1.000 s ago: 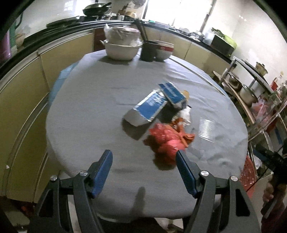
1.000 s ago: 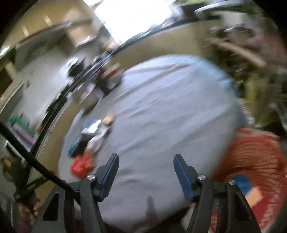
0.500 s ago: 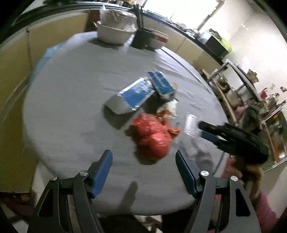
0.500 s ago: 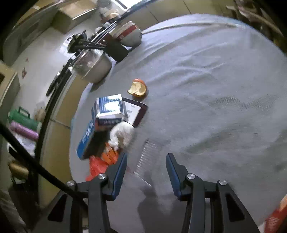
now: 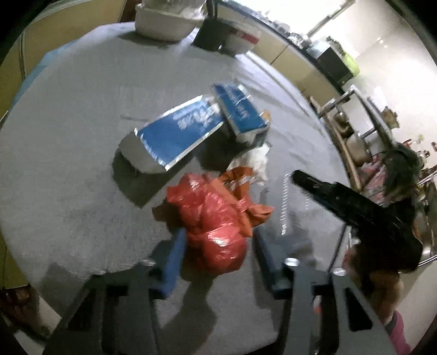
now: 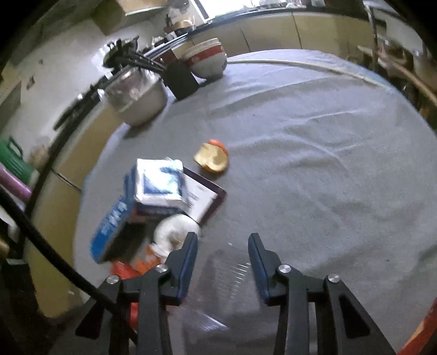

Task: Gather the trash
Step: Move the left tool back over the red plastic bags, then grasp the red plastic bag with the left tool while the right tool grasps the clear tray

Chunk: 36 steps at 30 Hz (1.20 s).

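Round table covered with a grey cloth (image 5: 71, 153), seen from both wrist cameras. The left gripper (image 5: 218, 240) is closed around a crumpled red plastic bag (image 5: 215, 218) near the table's close edge; its blue pads sit against the bag's two flanks, the left one pressing into the plastic, though motion blur softens the contact. Behind the bag lie an orange wrapper (image 5: 240, 180), a wad of white paper (image 5: 254, 161) and two blue-and-white cartons (image 5: 177, 131), the shorter one leaning on the longer. The right gripper (image 6: 222, 245) points down at the cloth with a clear ribbed plastic cup (image 6: 232, 270) lying flattened between its fingers; the jaws are closing, and the pads appear to stand just clear of the cup's sides. In the right wrist view a bitten piece of fruit (image 6: 213, 158) rests alone beyond the cartons, and a dark-edged card (image 6: 204, 199) lies partly under them. At the far rim of the table stand a large white bowl (image 5: 164, 21), a dark cup (image 5: 210, 32) and a red-banded bowl (image 6: 207, 58). The right gripper's black body also shows at the right of the left wrist view.
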{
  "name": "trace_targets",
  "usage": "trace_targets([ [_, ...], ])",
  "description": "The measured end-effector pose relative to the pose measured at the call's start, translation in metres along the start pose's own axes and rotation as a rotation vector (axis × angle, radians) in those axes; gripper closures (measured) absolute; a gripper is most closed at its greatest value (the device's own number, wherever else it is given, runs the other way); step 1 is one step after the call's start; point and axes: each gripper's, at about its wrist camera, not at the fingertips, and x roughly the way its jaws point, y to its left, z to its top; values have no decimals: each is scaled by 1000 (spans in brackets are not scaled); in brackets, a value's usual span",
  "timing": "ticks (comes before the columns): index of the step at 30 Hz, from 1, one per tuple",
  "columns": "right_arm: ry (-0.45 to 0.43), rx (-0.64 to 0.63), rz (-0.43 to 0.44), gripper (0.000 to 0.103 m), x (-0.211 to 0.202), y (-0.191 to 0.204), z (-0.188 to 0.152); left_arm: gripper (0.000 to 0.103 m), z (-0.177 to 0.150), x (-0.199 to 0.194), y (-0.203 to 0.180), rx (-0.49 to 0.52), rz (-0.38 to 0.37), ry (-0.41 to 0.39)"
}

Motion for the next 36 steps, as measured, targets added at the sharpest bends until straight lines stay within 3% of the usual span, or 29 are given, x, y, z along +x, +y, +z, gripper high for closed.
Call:
trace_targets([
  [4,-57,-43,-46,61,-23,-13,-12,55,-6,-7,4,17,3,-7],
  [6,-72,-63,-129,61,-39,-28,-21,55,-9,-14,8,30,12,-14],
  [9,-30,16,-156,61,-46,-57,-33,55,-14,-21,19,18,17,-4],
  [12,-42,85,-147,59,-59,-77,-42,55,-18,-30,25,19,48,-6],
  [15,-69,160,-83,40,-71,-85,-41,54,-21,-42,28,30,67,-23],
  [17,-101,169,-71,34,-78,-81,-37,42,-20,-50,29,19,49,-34],
  [19,-89,149,-51,34,-77,-72,-31,34,-18,-52,28,6,36,-45],
  [23,-43,107,-68,34,-63,-46,-27,32,-11,-41,18,3,35,-28],
  [30,32,-13,-241,34,-27,-12,-41,31,-13,-8,6,8,87,9],
  [32,14,-51,-267,35,-24,-11,-45,33,-13,-3,7,-2,91,7],
  [33,19,-60,-277,37,-23,-12,-46,39,-13,-2,9,-10,89,7],
  [34,22,-61,-265,51,-22,-14,-48,49,-14,-1,10,-11,95,9],
  [36,27,-66,-262,55,-22,-19,-49,50,-14,2,12,-13,96,11],
])
